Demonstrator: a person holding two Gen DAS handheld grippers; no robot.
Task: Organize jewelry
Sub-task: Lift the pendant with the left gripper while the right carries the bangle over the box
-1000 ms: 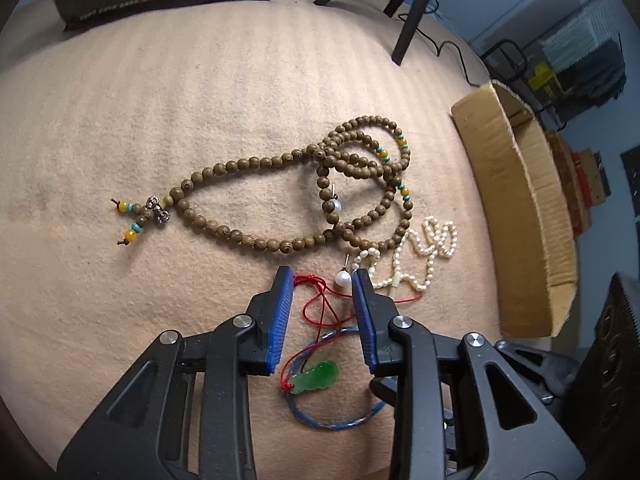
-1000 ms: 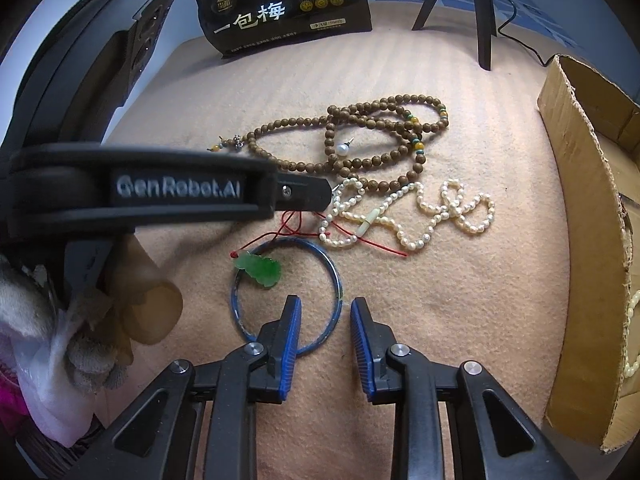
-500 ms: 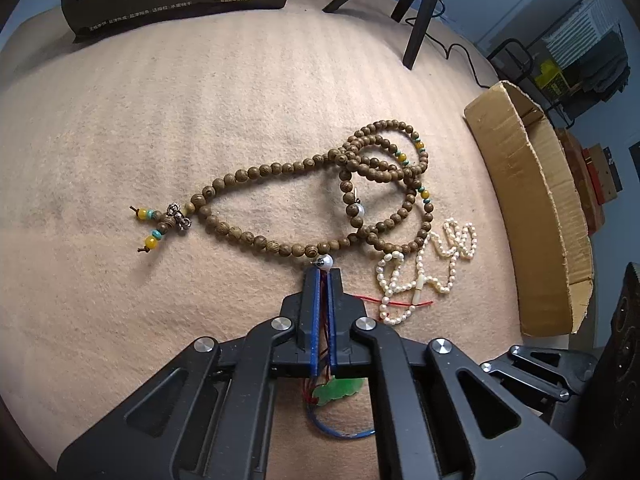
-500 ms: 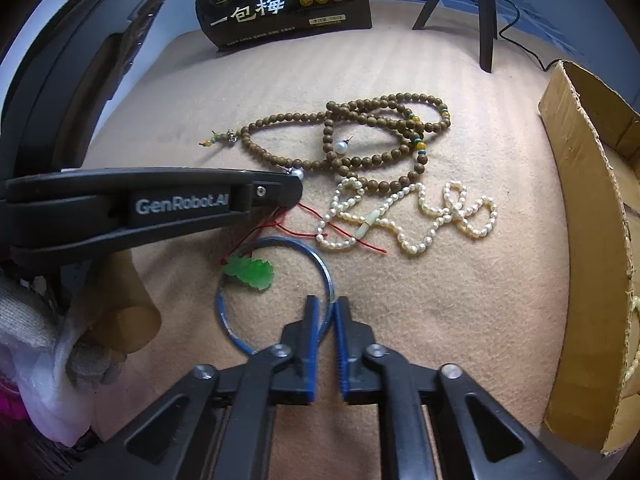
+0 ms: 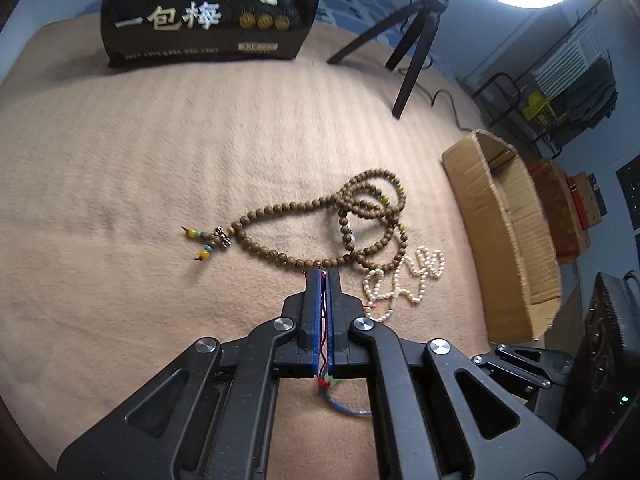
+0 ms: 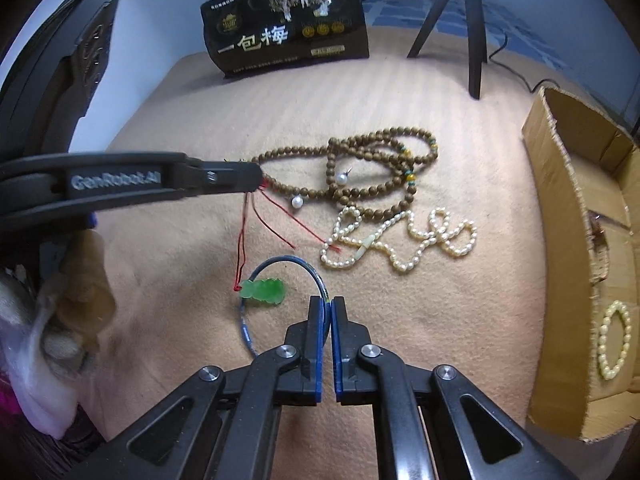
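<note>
Since a second ago both grippers have closed; the left gripper (image 5: 322, 274) now pinches the red cord (image 6: 272, 204), lifted, jade pendant (image 6: 264, 291) dangling; the right gripper (image 6: 327, 303) clamps the blue bangle (image 6: 304, 266) on the blanket (image 6: 440, 300). Left gripper marked "GenRobot.AI"; black bag (image 6: 286, 32) reads "一包梅".

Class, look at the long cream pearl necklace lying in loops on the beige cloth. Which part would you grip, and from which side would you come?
Grip the single-strand loop at the right end of the long cream pearl necklace, coming straight down from above. It lies flat on the beige cloth, so only a top approach fits. That end lies apart from the brown wooden bead strand and red cord, so probably nothing else snags.
</note>
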